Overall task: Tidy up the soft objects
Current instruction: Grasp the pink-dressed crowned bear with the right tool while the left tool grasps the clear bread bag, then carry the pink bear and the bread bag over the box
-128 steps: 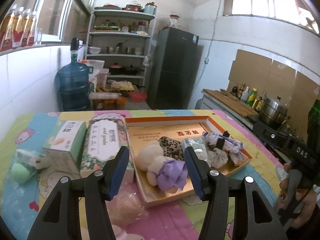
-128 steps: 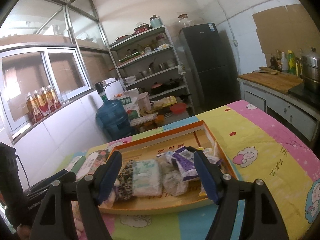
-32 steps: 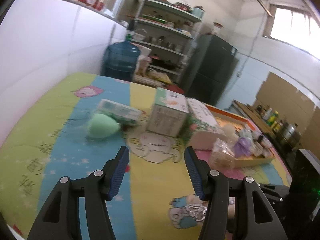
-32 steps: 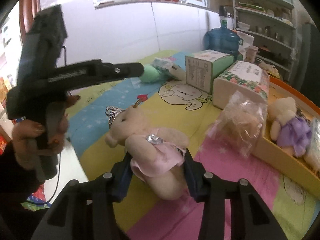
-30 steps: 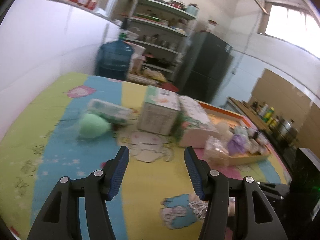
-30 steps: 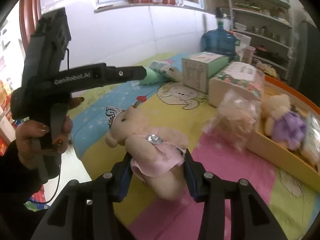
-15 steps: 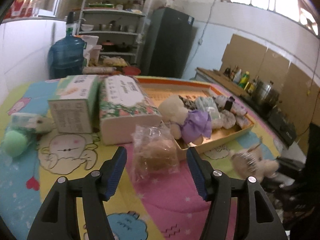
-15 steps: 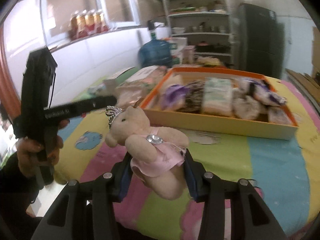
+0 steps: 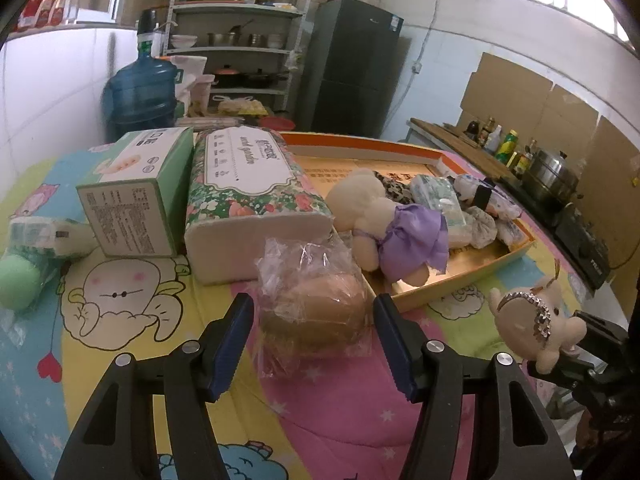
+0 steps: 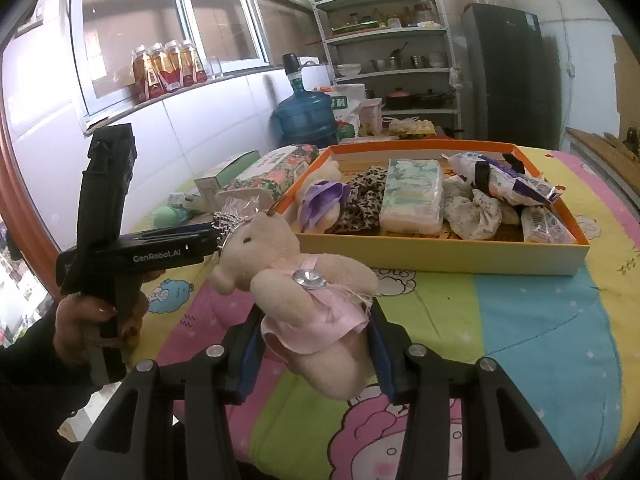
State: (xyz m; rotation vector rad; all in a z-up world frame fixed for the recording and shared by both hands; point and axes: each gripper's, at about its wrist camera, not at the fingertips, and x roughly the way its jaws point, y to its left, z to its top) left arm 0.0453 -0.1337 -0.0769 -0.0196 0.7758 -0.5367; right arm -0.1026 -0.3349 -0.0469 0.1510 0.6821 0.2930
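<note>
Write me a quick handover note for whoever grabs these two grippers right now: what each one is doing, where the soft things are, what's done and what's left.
Right gripper: shut on the pink-dressed teddy bear, held above the table, short of the orange tray.
Left gripper: open, its jaws on either side of the bagged brown toy on the table; pads not pressing on it.
Done: the tray already holds the purple-dressed bear, a tissue pack, a leopard-print piece and other small soft items.
Left: put the pink bear in the tray, then likely grip the bagged toy and add it. The green sponge and the small pack beside it still lie outside the tray.
</note>
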